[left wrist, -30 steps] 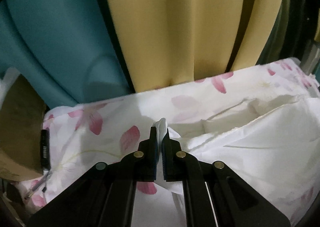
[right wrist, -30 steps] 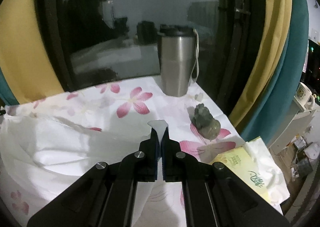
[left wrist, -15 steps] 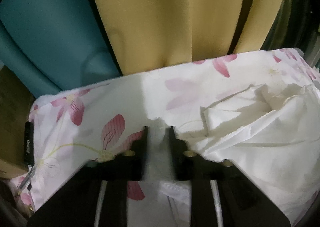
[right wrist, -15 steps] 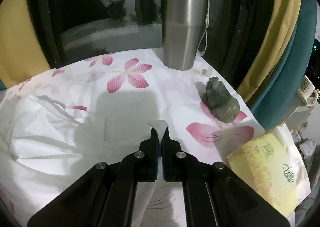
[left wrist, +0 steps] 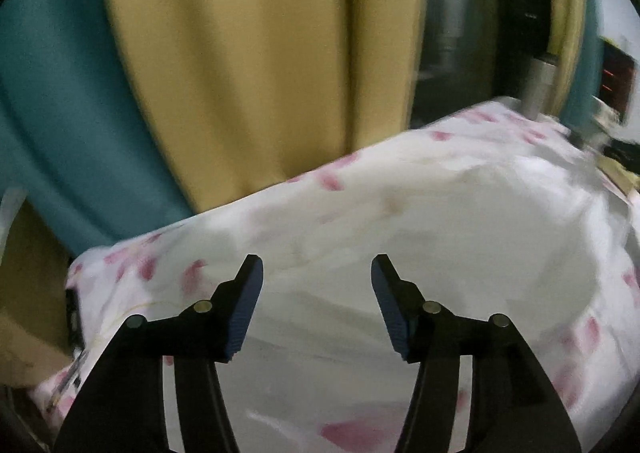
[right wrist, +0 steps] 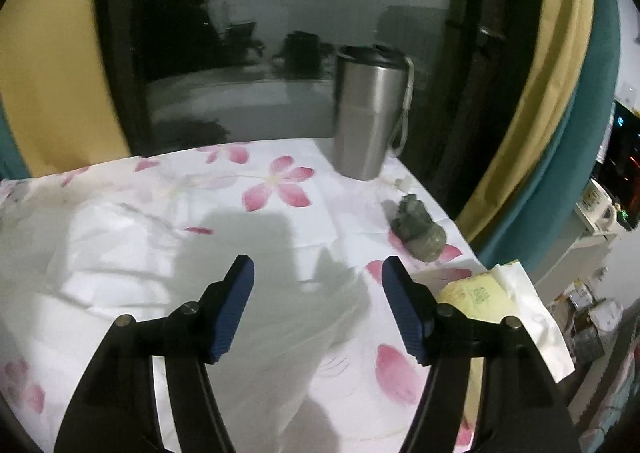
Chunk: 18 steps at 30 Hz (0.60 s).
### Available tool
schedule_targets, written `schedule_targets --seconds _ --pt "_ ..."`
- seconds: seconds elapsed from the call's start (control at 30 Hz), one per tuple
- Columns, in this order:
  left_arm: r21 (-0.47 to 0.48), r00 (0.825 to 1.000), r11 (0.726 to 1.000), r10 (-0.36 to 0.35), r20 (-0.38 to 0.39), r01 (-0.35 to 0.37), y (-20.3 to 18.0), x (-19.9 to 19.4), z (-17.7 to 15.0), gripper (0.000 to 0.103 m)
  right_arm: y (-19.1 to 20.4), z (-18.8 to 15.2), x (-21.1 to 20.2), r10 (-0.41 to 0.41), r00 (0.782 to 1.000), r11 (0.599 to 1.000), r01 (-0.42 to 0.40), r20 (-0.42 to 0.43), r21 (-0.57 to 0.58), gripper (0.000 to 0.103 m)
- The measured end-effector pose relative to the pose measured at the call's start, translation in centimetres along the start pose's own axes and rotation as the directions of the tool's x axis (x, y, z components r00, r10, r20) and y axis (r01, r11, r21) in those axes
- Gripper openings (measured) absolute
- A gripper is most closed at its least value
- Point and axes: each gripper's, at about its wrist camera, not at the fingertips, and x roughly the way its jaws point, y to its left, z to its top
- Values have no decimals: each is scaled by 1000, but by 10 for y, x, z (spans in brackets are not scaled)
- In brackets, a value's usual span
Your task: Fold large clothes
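Observation:
A white garment (left wrist: 460,229) lies crumpled on the table, which is covered by a white cloth with pink flowers (left wrist: 332,181). It also shows in the right wrist view (right wrist: 132,265), spread under the gripper. My left gripper (left wrist: 317,285) is open and empty above the garment; this view is blurred. My right gripper (right wrist: 318,287) is open and empty above the garment's right part.
A steel tumbler (right wrist: 370,113) stands at the back right before a dark window. A small green figurine (right wrist: 418,231) and a yellow tissue pack (right wrist: 484,295) lie at the right edge. Yellow (left wrist: 256,53) and teal curtains (left wrist: 52,85) hang behind the table.
Both grippers have opened and let go of the white garment, which has dropped onto the table. The left view has swung to the right and both have lifted slightly.

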Motion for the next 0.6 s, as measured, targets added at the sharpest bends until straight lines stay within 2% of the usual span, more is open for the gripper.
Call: schedule_targets --seconds 0.07,0.13,0.2,0.23,0.33,0.4,0.47,0.6 --pt "88 998 995 -56 25 54 -22 -10 -2 61 9 -2 -7 38 999 999 -38 6 -16 67" --pt "134 993 985 -113 35 107 -40 -13 -7 62 23 -7 -15 83 997 996 -83 8 -43 67" --pt "203 982 963 -186 24 177 -62 -15 -13 63 43 -11 -18 140 990 987 -140 -8 -77 67" --pt "224 980 956 -200 27 189 -69 -16 -16 63 50 -13 -19 160 987 983 -160 -11 -88 67" --pt "309 960 913 -281 5 266 -94 -16 -32 64 77 -28 -27 246 968 956 -250 -41 -153 67" --pt "332 954 899 -299 -17 287 -104 -10 -41 64 96 -38 -27 252 965 943 -263 -78 -205 67" --pt "364 956 887 -292 -34 284 -112 -2 -51 64 111 -45 -29 261 960 928 -278 -102 -247 69" --pt "378 949 874 -310 -49 305 -114 7 -58 64 143 -54 -37 299 947 885 -321 -115 -338 82"
